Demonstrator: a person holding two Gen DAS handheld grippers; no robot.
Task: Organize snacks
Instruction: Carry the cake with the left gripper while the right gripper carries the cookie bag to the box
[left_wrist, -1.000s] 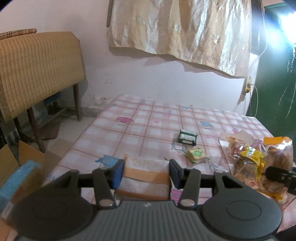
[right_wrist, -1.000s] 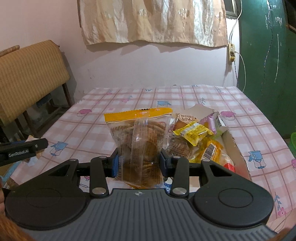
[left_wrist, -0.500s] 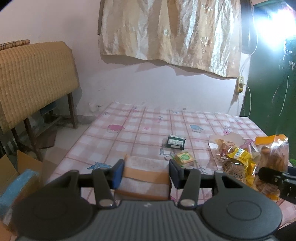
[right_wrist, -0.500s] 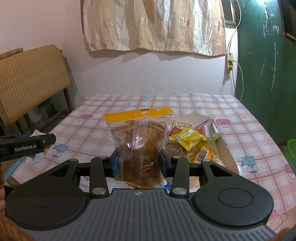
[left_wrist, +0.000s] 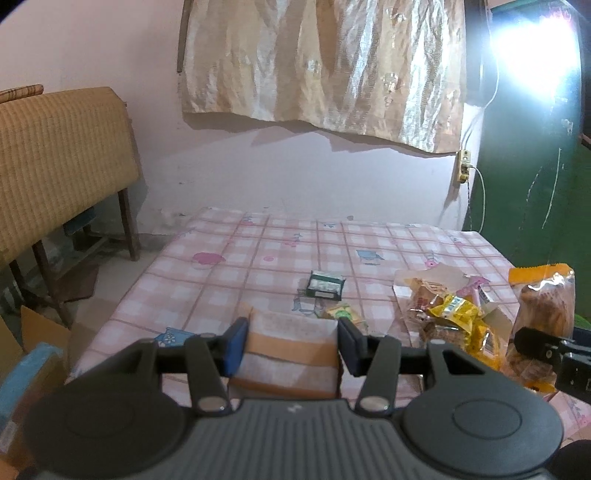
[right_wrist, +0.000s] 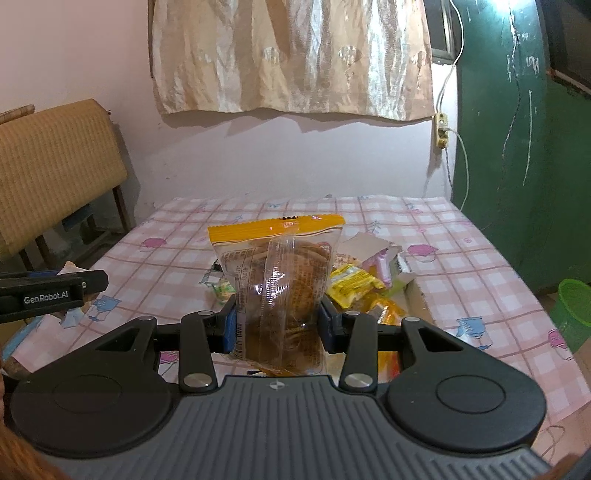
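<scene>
Both grippers are carrying something right now. The left gripper (left_wrist: 290, 345) is clamping a white packet with a tan band (left_wrist: 290, 350) across it; its blue pads (left_wrist: 233, 345) are pressing on both sides, so the jaws are only as far apart as the packet is wide. The right gripper (right_wrist: 275, 326) is doing the same with a clear cookie bag (right_wrist: 280, 291) that has an orange-yellow top strip, standing upright between the pads, brown round cookies showing through the plastic.

Using the open cardboard box (right_wrist: 413, 291) on the pink checked tablecloth (left_wrist: 229, 273) as the reference: it's sitting toward the green-door side of the table, and it's stuffed with snack packs, including a yellow wrapper (right_wrist: 352, 284) and a pinkish pack (right_wrist: 380, 264) on top. The cookie bag is hanging in the air just beside the box, on the side away from the door. From the left wrist camera, the same bag (left_wrist: 546, 306) is showing up past the box's near corner, with the right gripper's black finger (left_wrist: 535, 341) on it.

Further from the box, out on the bare cloth, a small dark green packet (left_wrist: 325, 284) is lying flat, and a little yellow-green packet (left_wrist: 341, 314) is sitting nearer, just beyond the left gripper's load. A green basket (right_wrist: 574, 314) is standing on the floor off the table's edge, on the box's door side.
</scene>
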